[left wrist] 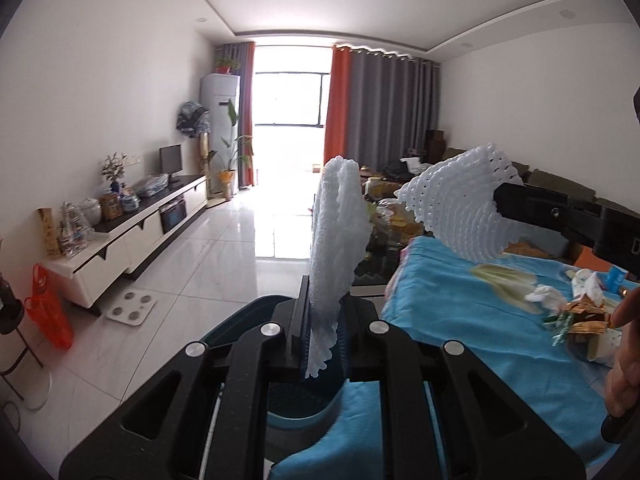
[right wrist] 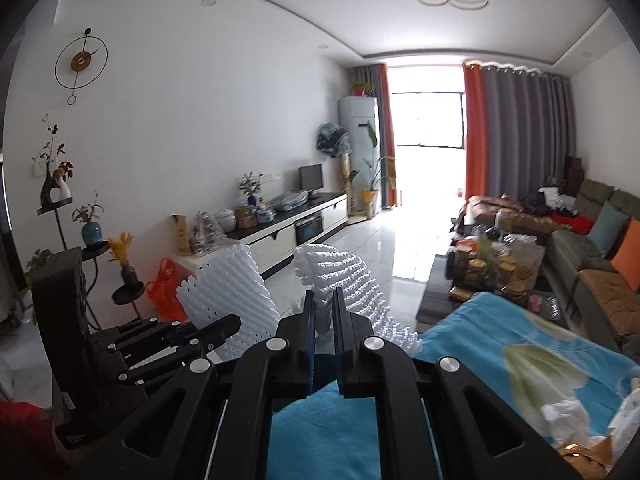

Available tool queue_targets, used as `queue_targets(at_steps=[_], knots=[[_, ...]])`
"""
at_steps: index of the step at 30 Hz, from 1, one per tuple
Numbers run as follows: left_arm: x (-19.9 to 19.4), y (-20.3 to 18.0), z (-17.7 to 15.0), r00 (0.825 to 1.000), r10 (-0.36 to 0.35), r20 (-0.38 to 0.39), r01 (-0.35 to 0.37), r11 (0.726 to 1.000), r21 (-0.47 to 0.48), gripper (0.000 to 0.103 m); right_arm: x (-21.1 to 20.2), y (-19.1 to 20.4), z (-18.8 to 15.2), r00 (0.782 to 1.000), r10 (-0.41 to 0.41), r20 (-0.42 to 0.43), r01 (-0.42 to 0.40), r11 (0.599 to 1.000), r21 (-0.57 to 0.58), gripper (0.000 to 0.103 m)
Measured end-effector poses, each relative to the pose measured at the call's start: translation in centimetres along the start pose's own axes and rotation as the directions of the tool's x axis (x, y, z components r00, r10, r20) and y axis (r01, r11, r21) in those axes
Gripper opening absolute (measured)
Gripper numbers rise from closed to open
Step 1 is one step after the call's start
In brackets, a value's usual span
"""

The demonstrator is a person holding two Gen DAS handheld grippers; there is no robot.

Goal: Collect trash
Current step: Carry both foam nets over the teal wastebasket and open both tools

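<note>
My left gripper (left wrist: 322, 320) is shut on a white foam fruit net (left wrist: 338, 232) that stands upright between its fingers, above a teal bin (left wrist: 248, 320). My right gripper (right wrist: 325, 312) is shut on a second white foam net (right wrist: 348, 280); in the left wrist view it enters from the right (left wrist: 504, 200) holding that net (left wrist: 460, 204) over the table. The left gripper and its net (right wrist: 228, 292) show at the left of the right wrist view. More trash lies on the blue cloth: crumpled tissue (left wrist: 540, 294) and gold wrappers (left wrist: 584, 316).
The table wears a blue floral cloth (left wrist: 460, 320). A cluttered coffee table (right wrist: 496, 264) and sofa (right wrist: 600, 248) are to the right. A TV cabinet (left wrist: 132, 232), orange bag (left wrist: 48, 308) and white scale (left wrist: 130, 308) are at the left on the tiled floor.
</note>
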State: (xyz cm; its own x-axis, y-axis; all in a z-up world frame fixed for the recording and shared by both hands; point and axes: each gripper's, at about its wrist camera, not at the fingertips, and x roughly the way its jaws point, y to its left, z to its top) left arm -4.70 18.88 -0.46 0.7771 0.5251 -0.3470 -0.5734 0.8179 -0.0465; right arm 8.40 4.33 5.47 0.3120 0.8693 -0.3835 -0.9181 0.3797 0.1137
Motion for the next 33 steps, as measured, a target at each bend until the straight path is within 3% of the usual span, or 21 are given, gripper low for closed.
queue_targets(at_steps=[8,12,18,33], knots=[[2.5,3.2,-0.9,0.996,0.062,-0.062,-0.064,0.997,-0.032,0.012,6.9,0.5,-0.5,0.985,0.12,-0.121,-0.111,0.991,0.076,0.007],[5.2,2.5,-1.9,0.991,0.072,-0.109,-0.077,0.996,-0.04,0.012,10.3,0.6,-1.1,0.969,0.157,-0.191,-0.136,0.984,0.118,0.007],[9.5,2.8,-3.6,0.982,0.076,-0.174,-0.085,0.995,-0.046,0.012,16.0,-0.6,-2.4,0.926,0.203,-0.317,-0.137,0.966,0.218,0.007],[20.2,2.5,-8.0,0.943,0.081,-0.322,-0.11,0.992,-0.07,0.014,22.6,-0.7,-4.6,0.834,0.248,-0.492,-0.084,0.94,0.332,0.011]])
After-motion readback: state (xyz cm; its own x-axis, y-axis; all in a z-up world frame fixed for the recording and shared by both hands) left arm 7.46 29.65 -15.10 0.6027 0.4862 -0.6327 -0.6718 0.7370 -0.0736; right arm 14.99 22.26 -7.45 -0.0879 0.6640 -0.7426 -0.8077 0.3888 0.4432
